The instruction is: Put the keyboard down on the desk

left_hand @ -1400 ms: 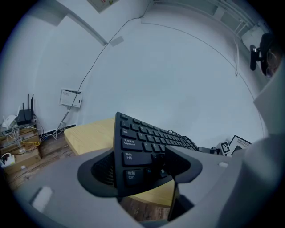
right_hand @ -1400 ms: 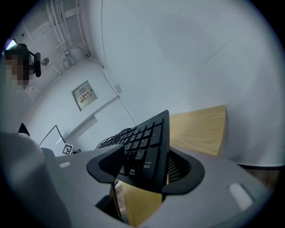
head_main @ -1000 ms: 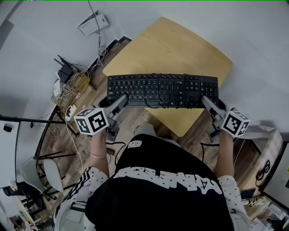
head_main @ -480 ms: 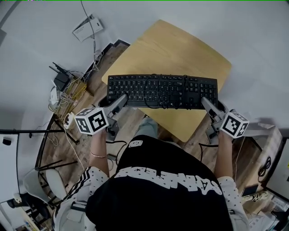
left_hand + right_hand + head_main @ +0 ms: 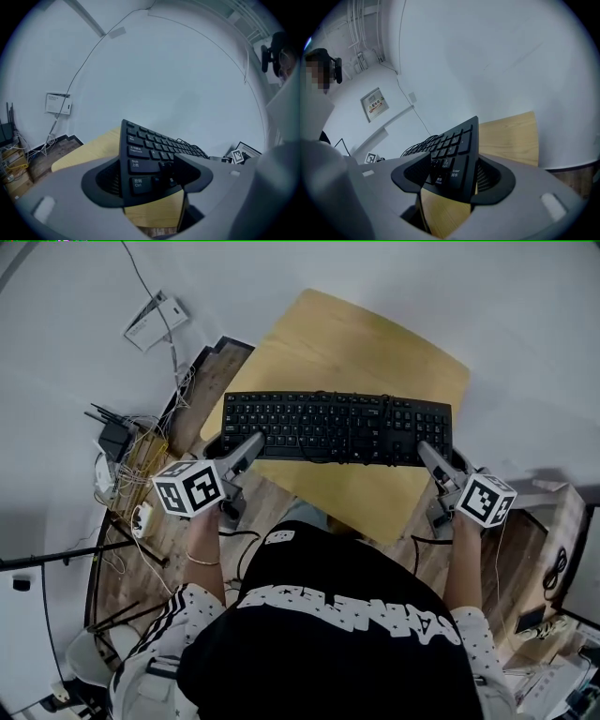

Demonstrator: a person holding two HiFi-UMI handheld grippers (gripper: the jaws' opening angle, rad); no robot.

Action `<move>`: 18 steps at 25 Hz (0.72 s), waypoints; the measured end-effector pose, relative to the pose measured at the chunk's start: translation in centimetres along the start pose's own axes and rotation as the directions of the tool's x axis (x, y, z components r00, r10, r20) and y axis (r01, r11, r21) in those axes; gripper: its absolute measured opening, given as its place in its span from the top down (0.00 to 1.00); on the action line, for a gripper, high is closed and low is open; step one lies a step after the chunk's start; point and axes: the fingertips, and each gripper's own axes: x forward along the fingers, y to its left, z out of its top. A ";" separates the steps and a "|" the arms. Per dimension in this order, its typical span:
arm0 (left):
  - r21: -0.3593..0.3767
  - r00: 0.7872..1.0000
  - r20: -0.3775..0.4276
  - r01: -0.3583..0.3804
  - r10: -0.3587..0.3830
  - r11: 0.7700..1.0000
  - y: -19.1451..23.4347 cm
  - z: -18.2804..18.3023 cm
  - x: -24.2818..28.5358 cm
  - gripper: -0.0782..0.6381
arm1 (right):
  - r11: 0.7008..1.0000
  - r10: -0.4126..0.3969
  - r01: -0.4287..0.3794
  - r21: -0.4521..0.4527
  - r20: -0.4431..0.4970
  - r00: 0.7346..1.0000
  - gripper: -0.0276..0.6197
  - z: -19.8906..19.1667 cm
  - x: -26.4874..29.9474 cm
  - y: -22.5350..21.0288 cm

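Note:
A black keyboard [image 5: 337,427] hangs level over the light wooden desk [image 5: 375,352], its coiled cable lying across the keys. My left gripper [image 5: 251,448] is shut on the keyboard's left end [image 5: 140,164], near the Ctrl key. My right gripper [image 5: 427,454] is shut on the right end [image 5: 457,171], by the Enter key. In both gripper views the keyboard's corner sits clamped between the two dark jaws, with the yellow desk top [image 5: 154,211] showing below it. The gap between the keyboard's underside and the desk cannot be judged.
A router and a tangle of cables [image 5: 131,451] lie on the floor left of the desk. A white wall box [image 5: 150,320] hangs at the upper left. The white wall runs close behind the desk. Shelving and cables [image 5: 553,568] stand at the right.
The keyboard and both grippers sit slightly farther over the desk than a second ago. The head view has shifted, so the floor clutter at the left has slid down. Both grips are unchanged.

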 end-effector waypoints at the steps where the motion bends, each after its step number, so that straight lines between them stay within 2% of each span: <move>1: 0.006 1.000 -0.004 0.009 -0.009 1.000 0.0 0.0 0.1 0.45 | 1.000 -0.008 0.008 0.002 0.008 1.000 0.51 -0.2 -0.2 0.1; 8: 0.021 0.998 -0.024 0.051 -0.050 0.999 0.1 0.7 1.7 0.45 | 0.999 -0.044 0.043 0.013 0.039 0.998 0.51 0.0 -0.5 -0.2; 18: 0.035 0.994 -0.067 0.094 -0.091 0.995 2.7 3.5 5.9 0.45 | 0.994 -0.101 0.099 0.045 0.054 0.993 0.51 1.2 2.6 -1.3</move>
